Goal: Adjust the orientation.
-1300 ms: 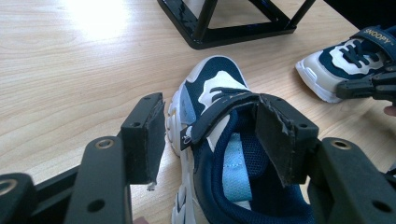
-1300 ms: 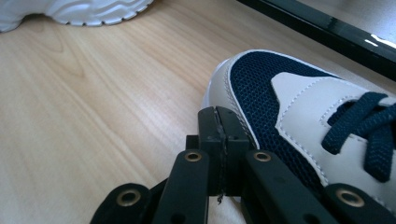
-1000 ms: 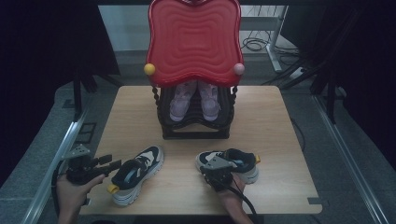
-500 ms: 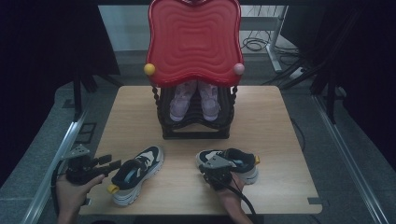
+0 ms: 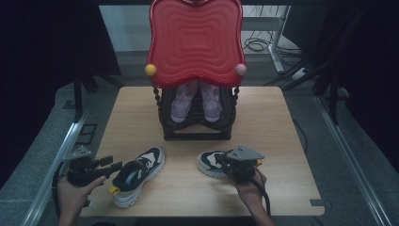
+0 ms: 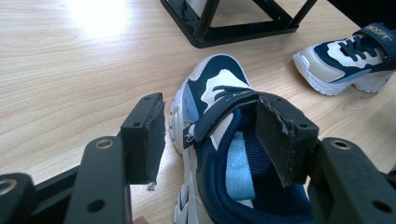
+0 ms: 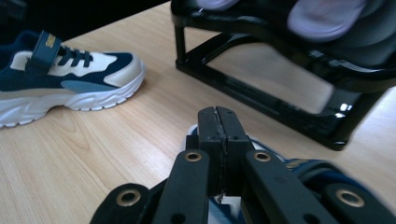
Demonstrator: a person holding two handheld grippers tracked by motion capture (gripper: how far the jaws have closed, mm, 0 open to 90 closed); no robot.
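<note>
Two navy-and-white sneakers lie on the wooden table (image 5: pixel 282 183). My left gripper (image 5: pixel 113 167) is open at the heel of the left sneaker (image 5: pixel 136 176). In the left gripper view the gripper (image 6: pixel 210 126) straddles the collar of that sneaker (image 6: pixel 215 77), one pad inside the opening, the other outside and clear of its side. My right gripper (image 5: pixel 230 164) hovers over the heel end of the right sneaker (image 5: pixel 209 162). Seen in the right gripper view, this gripper (image 7: pixel 218 116) has its pads pressed together, with the sneaker (image 7: pixel 303 175) blurred beneath. I cannot tell whether it touches the sneaker.
A black shoe rack (image 5: pixel 197 134) stands at the table's middle back, topped by a red wavy board (image 5: pixel 195 42) and holding a pink pair of shoes (image 5: pixel 195 101). Bare wood lies right of the right sneaker. The table's near edge is by my hands.
My right gripper has risen above the right sneaker and looks larger. The left gripper and both sneakers have kept their places.
</note>
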